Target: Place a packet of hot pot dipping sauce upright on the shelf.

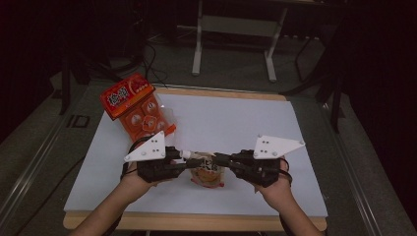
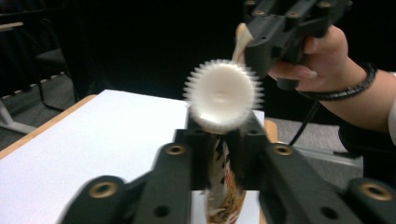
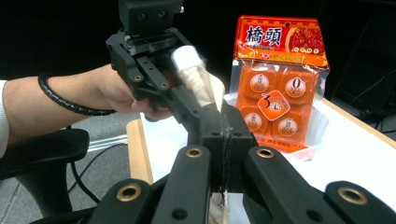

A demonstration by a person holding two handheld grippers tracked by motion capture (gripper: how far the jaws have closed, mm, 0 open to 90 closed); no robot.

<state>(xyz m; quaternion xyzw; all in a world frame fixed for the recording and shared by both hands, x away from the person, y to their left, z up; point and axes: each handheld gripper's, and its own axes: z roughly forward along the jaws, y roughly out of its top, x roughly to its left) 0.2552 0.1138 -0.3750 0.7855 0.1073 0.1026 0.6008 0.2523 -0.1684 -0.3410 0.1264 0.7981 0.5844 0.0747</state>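
Small pouch (image 1: 207,173) with white ribbed cap (image 2: 223,94) held up over white table (image 1: 236,123) near front edge, between both hands. Left gripper (image 1: 183,158) jaws clamped on the spout just under the cap; right gripper (image 1: 220,159) jaws pinched tight on the pouch's edge. Orange snack pack (image 1: 135,104) at far left corner

Pouch (image 1: 207,172) between grippers, packet (image 1: 137,106) behind left.
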